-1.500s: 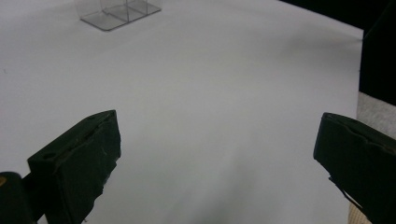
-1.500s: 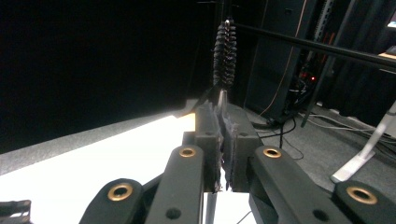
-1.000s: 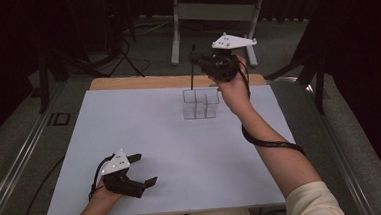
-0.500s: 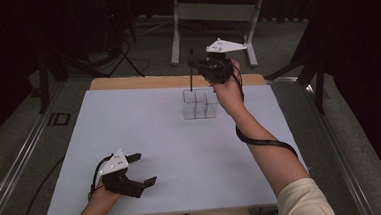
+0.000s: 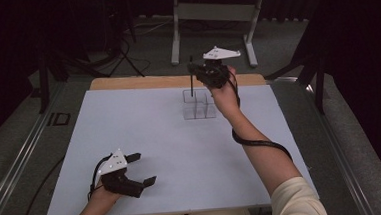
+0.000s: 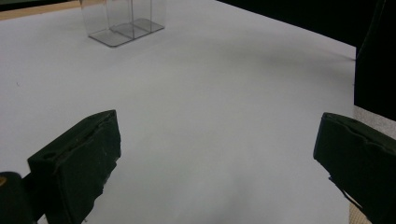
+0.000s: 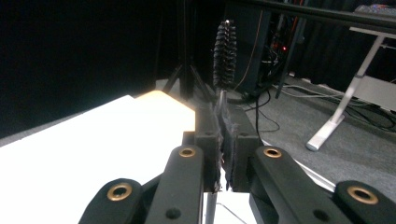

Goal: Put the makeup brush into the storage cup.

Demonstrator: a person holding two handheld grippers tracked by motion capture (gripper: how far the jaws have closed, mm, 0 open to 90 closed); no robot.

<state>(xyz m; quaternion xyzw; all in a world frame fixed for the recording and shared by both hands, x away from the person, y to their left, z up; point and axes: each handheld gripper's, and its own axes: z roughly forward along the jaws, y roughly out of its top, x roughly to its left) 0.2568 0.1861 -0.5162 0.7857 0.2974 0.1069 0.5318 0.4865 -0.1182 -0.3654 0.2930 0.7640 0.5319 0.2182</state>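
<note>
1. The right gripper (image 5: 196, 69) was clamped on a thin bottle brush (image 7: 224, 49), held upright above the clear divided box (image 5: 199, 104).
2. The left gripper (image 5: 141, 168) rested near the table's (image 5: 144, 125) front edge, jaws wide apart and empty, well apart from the box.
3. The right gripper view showed the brush's bristles.

The white worktop (image 5: 130, 136) lies bare across its whole left half and near edge, open for passing. The one fixed obstacle is a clear divided box (image 5: 199, 106) far of centre. Above its far left compartment the right claw (image 5: 194, 67) hangs, clamped on a thin bristle brush (image 7: 224, 44), the forearm slanting over the right side. The left claw (image 5: 142, 168), jaws wide, rests at the near left corner, well apart from the box.
</note>
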